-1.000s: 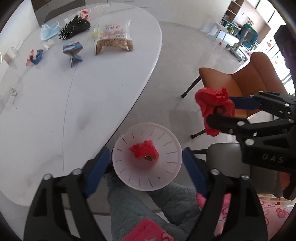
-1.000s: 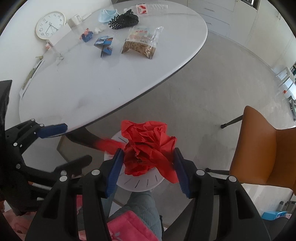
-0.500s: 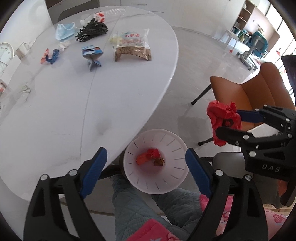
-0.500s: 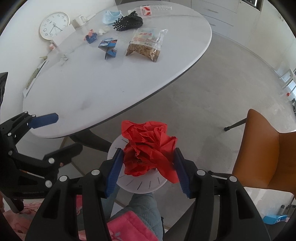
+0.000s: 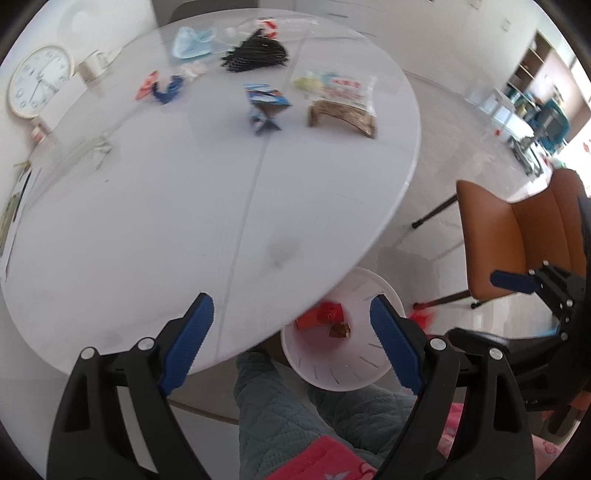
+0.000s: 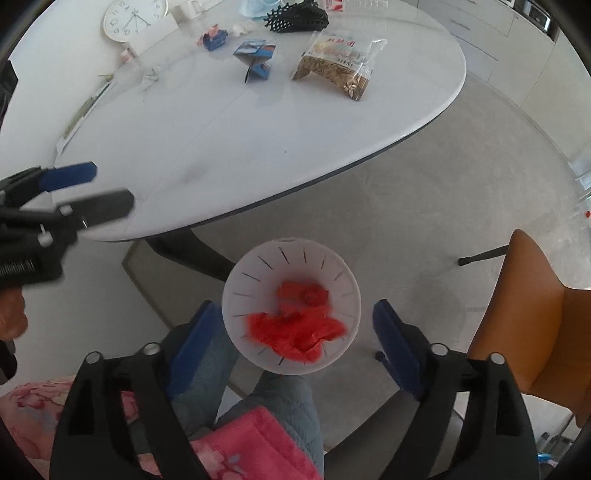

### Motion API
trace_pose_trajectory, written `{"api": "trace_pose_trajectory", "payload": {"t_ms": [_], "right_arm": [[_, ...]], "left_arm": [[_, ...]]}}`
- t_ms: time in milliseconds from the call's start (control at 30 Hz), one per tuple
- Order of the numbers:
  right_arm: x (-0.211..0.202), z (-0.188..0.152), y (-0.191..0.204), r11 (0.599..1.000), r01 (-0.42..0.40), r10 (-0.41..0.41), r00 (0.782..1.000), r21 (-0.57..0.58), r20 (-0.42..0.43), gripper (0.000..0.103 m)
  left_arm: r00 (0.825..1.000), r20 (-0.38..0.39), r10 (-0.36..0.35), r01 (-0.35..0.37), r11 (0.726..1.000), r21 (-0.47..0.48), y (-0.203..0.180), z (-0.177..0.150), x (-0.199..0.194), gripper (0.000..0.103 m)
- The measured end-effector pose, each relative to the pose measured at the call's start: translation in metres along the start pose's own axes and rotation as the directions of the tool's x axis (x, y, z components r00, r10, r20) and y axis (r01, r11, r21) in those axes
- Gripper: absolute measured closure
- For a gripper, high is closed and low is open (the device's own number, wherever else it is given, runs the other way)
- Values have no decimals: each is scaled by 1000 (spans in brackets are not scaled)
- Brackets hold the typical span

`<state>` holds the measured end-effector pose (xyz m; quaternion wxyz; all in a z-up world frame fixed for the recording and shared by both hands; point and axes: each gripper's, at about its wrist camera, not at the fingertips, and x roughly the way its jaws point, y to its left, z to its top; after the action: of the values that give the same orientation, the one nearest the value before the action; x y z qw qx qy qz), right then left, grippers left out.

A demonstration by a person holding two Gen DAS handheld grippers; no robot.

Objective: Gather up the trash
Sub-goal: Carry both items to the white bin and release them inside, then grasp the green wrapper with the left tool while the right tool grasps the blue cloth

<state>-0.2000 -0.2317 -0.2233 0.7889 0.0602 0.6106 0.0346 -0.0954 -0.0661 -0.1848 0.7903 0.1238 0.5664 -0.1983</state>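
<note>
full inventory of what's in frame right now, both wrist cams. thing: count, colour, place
table: 1, white, oval, centre
bin: 1, white, slotted wall, on floor beside table edge
crumpled paper: red pieces, count unclear, inside bin
small brown scrap: 1, inside bin
snack bag: 1, clear with brown contents, table far right
folded wrapper: 1, blue, table middle far
small wrapper: 1, red and blue, table far left
mesh net: 1, black, table far edge
face mask: 1, light blue, beside net
clock: 1, white, against wall
chair: 1, orange, right
left gripper: 1, black with blue pads, open, empty
right gripper: 1, same, open above bin
</note>
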Motion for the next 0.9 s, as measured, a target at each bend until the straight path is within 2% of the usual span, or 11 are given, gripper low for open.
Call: {"api": "trace_pose_trajectory", "payload": {"t_ms": [167, 333, 367, 433, 533, 600, 767, 900], "right_arm": [[-11, 16, -4, 999, -3, 1, 999, 32, 49, 9], [-26, 45, 2, 999, 12, -16, 993, 32, 119, 5], [-28, 50, 4, 1000, 14, -18, 991, 28, 130, 3], [-30, 67, 13, 1000, 22, -25, 986, 17, 163, 2], [-30, 97, 29, 1000, 30, -30, 980, 2, 199, 2], [-28, 121, 40, 1000, 29, -27, 973, -2, 231, 2], [-8, 176, 62, 999, 42, -43, 962, 8, 268, 2], [14, 213, 70, 996, 33, -55, 965, 86, 256, 2]], "left_arm": [[1000, 30, -8, 10, 999, -50, 21, 10, -9, 20], [988, 115, -103, 112, 991, -78, 50, 24, -26, 19], [986, 130, -107, 120, 988, -99, 58, 28, -28, 14], [983, 165, -79, 104, 983, -151, 76, 36, -32, 9], [980, 199, 8, 31, 981, -194, 103, 50, -35, 9], [976, 214, 41, 6, 977, -215, 124, 61, -33, 9], [970, 234, 64, 0, 964, -264, 181, 91, -16, 8], [970, 222, 104, -43, 964, -262, 231, 117, 11, 8]]}}
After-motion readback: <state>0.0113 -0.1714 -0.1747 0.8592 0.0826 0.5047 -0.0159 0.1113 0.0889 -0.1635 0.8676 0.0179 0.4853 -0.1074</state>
